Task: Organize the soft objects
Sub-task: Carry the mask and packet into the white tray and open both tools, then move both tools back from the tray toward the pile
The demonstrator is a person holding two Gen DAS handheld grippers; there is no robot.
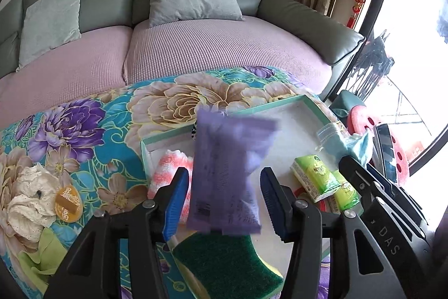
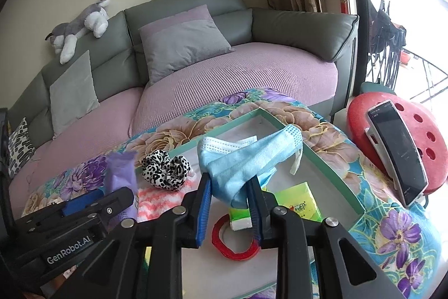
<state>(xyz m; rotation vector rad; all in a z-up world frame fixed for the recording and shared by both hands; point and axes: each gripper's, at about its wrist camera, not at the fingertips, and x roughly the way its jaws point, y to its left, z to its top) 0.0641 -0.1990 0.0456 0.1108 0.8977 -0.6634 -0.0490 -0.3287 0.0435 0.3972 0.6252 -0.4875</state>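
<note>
A floral blanket [image 1: 84, 131] in teal, purple and beige covers the surface in front of the sofa. Directly on it sits a shallow tray [image 1: 313, 102] with a green rim. To the tray's left, a crumpled white lace cloth [image 1: 25, 201] lies on the blanket, and an orange oval tag [image 1: 68, 203] lies against it. A leopard-print scrunchie [image 2: 165, 170] rests at the tray's far left edge.

Left claw [image 1: 224, 203] gapes wide; right claw [image 2: 231, 208] looks pinched nearly closed, grasping something.
</note>
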